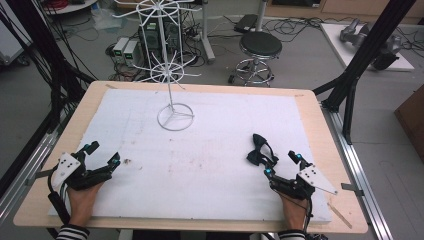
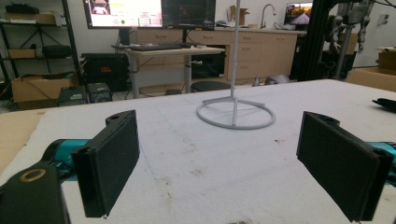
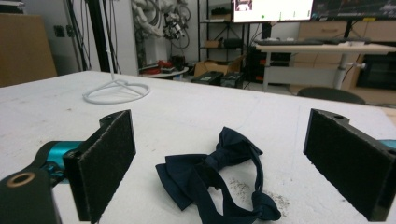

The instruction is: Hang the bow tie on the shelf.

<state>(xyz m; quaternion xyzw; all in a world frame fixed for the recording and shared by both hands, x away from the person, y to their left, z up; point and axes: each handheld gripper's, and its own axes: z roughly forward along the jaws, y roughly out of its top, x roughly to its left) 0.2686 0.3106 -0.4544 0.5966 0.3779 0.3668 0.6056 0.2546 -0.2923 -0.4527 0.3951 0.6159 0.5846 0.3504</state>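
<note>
Both tongs sit wide open, holding nothing: left gripper (image 1: 104, 154) near the left edge, right gripper (image 1: 283, 164) just behind the bow tie (image 1: 259, 151).

The right gripper (image 3: 224, 172) fills the lower corners of the frame, its two black jaws spread wide with nothing between the pads. A dark blue bow tie (image 3: 215, 175) lies crumpled on the white mat (image 3: 196, 112) at lower centre, just ahead of the jaws and touching neither. At upper left stands a white wire stand (image 3: 116, 91).
</note>
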